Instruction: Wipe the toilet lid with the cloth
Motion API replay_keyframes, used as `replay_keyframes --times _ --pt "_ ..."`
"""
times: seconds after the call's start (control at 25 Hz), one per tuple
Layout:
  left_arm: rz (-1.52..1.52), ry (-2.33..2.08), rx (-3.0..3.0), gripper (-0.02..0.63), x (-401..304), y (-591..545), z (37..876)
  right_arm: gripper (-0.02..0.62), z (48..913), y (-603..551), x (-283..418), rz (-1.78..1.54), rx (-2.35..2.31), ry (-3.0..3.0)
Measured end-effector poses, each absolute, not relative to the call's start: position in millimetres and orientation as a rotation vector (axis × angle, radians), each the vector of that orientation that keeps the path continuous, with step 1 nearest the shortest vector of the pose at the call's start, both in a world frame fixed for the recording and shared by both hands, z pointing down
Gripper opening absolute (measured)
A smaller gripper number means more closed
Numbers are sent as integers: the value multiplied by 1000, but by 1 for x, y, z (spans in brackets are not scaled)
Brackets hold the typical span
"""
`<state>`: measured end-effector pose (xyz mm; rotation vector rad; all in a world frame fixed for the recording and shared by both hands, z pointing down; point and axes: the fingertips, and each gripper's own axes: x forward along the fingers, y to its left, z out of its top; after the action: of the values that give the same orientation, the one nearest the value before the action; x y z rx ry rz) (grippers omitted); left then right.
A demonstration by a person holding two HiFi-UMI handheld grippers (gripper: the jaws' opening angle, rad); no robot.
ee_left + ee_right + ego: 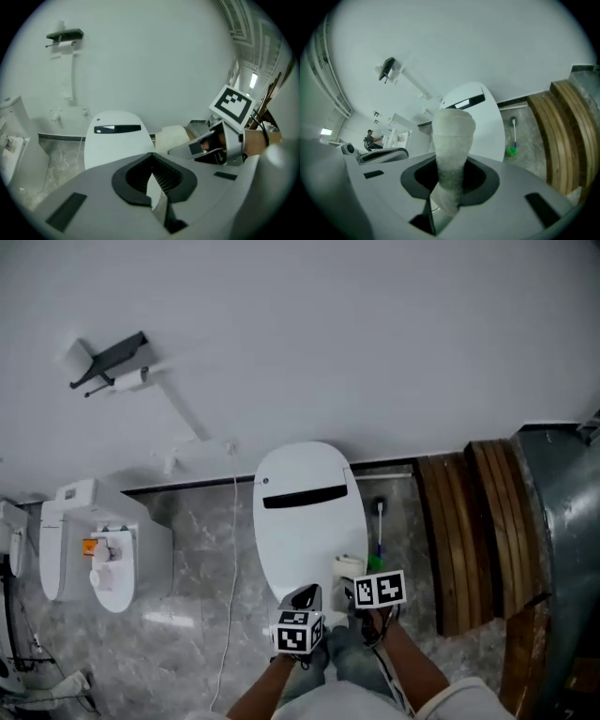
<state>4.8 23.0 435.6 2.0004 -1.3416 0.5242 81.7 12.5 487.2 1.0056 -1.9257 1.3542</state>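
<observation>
The white toilet lid [309, 521] is down, with a dark slot near its back; it also shows in the left gripper view [117, 140] and the right gripper view [483, 122]. My right gripper [449, 187] is shut on a rolled whitish cloth [452, 145] that stands up between its jaws. In the head view the cloth [349, 568] hangs over the lid's front right edge, in the right gripper [354, 583]. My left gripper [307, 598] hovers beside it over the lid's front, jaws shut and empty [152, 180].
A second white toilet [94, 549] stands to the left, below a wall paper holder [111, 362]. A thin cable [230, 596] runs down the marble floor. A green-headed toilet brush [380, 531] stands right of the lid. Wooden slats [469, 531] and a grey metal surface [562, 549] fill the right.
</observation>
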Motion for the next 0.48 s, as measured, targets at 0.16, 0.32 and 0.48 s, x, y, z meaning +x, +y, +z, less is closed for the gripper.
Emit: replay_keyframes --times 0.16,0.32,0.48 --pt "399 -1459 1997 14 -22 15 367 97 432 7 66 1361 1009 -1997" --pt "276 -1568 2006 12 -50 0 300 97 368 -1 50 1359 1031 -2118" --pt "152 -1648 2033 12 -68 -10 242 97 315 -8 43 1231 1083 -2212"
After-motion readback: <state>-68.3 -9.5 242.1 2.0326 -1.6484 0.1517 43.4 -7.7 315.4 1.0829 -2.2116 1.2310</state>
